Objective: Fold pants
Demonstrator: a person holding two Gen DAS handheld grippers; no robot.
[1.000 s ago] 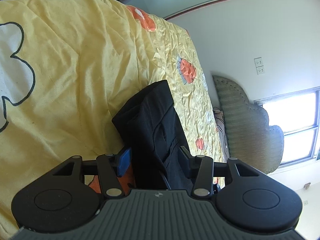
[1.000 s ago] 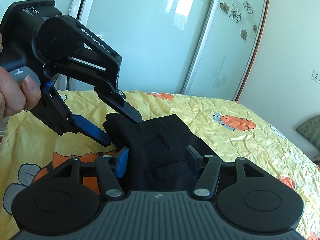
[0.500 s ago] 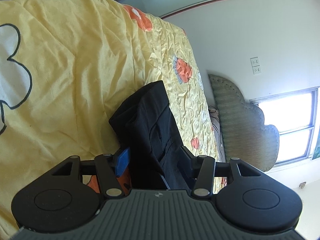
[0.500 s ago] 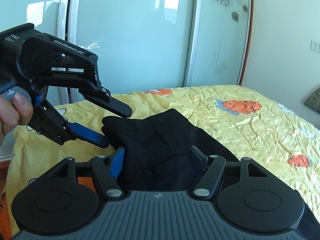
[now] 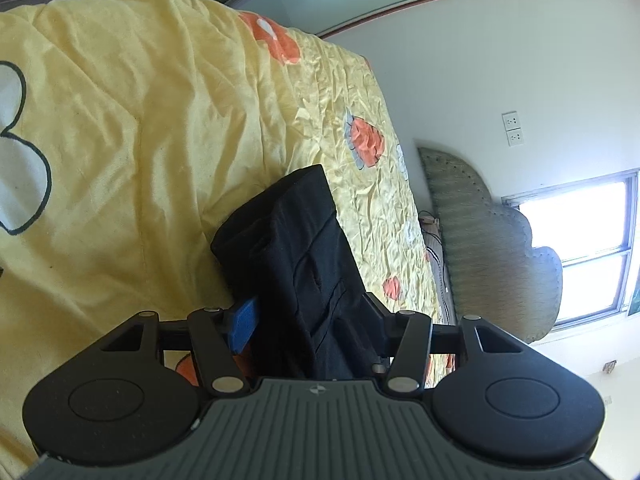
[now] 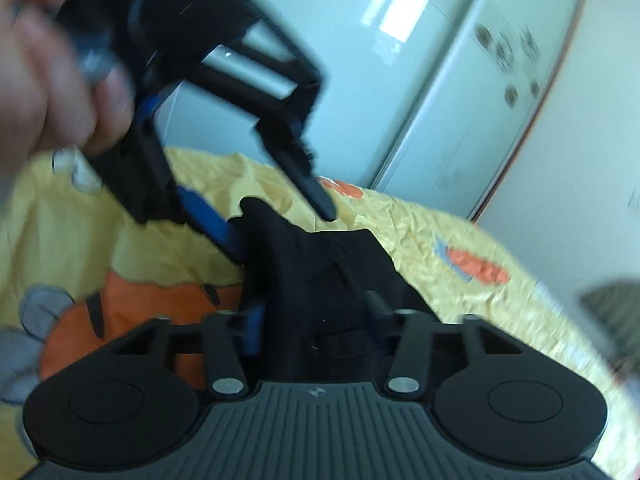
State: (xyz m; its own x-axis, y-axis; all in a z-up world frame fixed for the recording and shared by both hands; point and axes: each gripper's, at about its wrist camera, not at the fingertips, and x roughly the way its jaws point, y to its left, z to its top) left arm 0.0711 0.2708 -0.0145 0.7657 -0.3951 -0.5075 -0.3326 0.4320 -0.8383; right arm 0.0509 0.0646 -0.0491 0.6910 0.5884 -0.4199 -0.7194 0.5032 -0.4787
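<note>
The folded black pants (image 5: 296,240) lie on a yellow bedspread (image 5: 120,120). In the left wrist view they run between the fingers of my left gripper (image 5: 308,316). In the blurred right wrist view that left gripper (image 6: 284,232) straddles the far corner of the pants (image 6: 320,264). Its blue finger sits low at the cloth's edge and its black finger just above, with a gap showing, so it is open. The jaws of my right gripper (image 6: 312,312) are closing, and the pants fill the space between its pads. A hand (image 6: 44,60) holds the left gripper.
The bedspread (image 6: 420,248) has orange and white cartoon prints and many creases. A padded headboard (image 5: 492,248) and a bright window (image 5: 592,240) lie beyond the bed. Glass sliding doors (image 6: 400,80) stand behind it. The bed's edge drops away at the left.
My right gripper's fingers have drawn closer together on the pants, and its view has rolled and blurred. The left gripper now looms larger there. The left wrist view is nearly unchanged.
</note>
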